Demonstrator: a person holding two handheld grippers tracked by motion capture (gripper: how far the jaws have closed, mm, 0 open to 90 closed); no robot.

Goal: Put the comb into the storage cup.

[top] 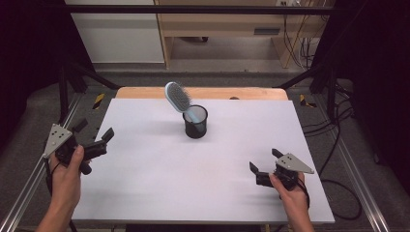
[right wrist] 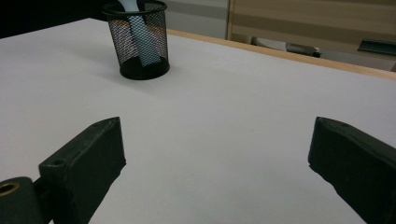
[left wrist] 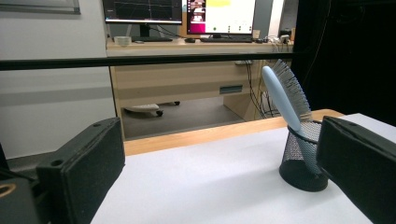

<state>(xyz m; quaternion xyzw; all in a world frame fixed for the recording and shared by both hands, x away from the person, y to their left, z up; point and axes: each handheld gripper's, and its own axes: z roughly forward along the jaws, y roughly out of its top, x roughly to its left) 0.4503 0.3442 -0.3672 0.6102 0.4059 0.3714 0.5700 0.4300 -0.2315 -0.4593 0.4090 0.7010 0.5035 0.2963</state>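
Observation:
A black mesh cup (top: pixel 195 122) stands upright near the middle back of the white table (top: pixel 145 164). A light-blue hairbrush (top: pixel 177 97) rests in it handle down, its bristled head leaning up and to the left. My left gripper (top: pixel 94 129) is held at the table's left edge, open, nothing between its jaws. My right gripper (top: pixel 263 160) hovers near the front right, open and empty. The left gripper view has the cup (left wrist: pixel 300 158) and brush (left wrist: pixel 286 95) at right. The cup (right wrist: pixel 137 37) with the brush handle (right wrist: pixel 142 39) stands far off in the right gripper view.
A wooden strip (top: pixel 203 93) edges the table's back. Behind it stands a wooden desk (left wrist: pixel 187 79) with monitors (left wrist: pixel 180 11). A black bar (top: pixel 193 9) crosses the rear. Aluminium rails (top: pixel 360 183) and cables (top: pixel 338 145) flank the table.

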